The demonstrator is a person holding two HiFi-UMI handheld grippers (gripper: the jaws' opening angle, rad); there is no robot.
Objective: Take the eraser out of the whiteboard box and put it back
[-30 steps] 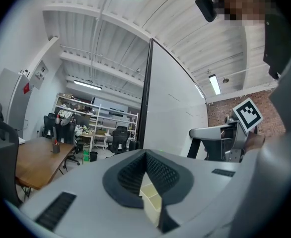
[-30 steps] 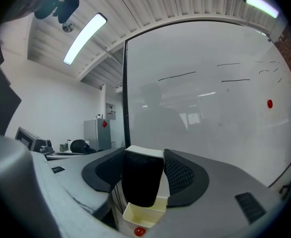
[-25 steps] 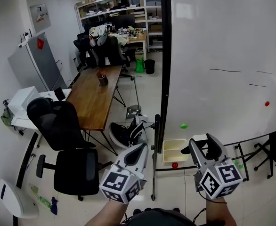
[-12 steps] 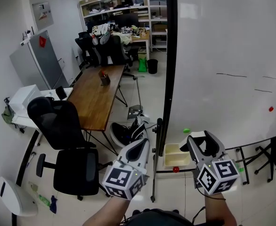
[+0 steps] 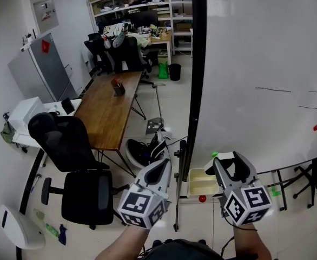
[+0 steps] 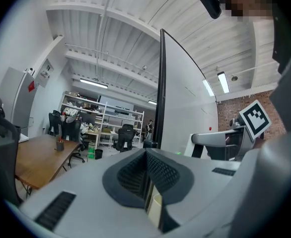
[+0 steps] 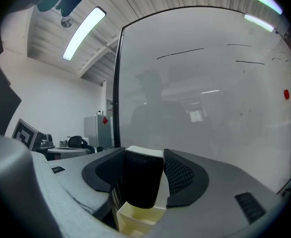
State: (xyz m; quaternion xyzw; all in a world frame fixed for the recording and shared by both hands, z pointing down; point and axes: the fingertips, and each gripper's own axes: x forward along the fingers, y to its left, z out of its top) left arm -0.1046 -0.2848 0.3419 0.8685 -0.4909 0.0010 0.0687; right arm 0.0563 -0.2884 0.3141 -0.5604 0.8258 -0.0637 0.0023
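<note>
Office room, pale tile floor, a tall whiteboard [image 5: 256, 64] on a rolling stand filling the right side. Eraser [image 7: 140, 182] is out of the whiteboard box [image 5: 202, 180] and clamped between the jaws of the right hand-held gripper [image 5: 232, 166], which close on its two flanks. It sits low against the board, just above and beside the cream open-topped box; the right gripper view shows the box rim directly under the eraser. Judged progress: the taking-out half looks done, and the put-back is left, namely lowering the eraser into the box and letting go. Orientation: the black felt face is turned toward the gripper camera and the white back toward the board. The long axis appears to run along the jaws, pointing out from the gripper toward the board, though the wide lens makes this uncertain. Left hand-held gripper [image 5: 161, 169] hangs just beside the stand post, jaws together with nothing between them. Outward: a red magnet [image 5: 202, 199] below the box, a green one [image 5: 214, 154] above it, a wooden surface [image 5: 107, 112] and a black office chair [image 5: 66, 145] well apart to the left.
</note>
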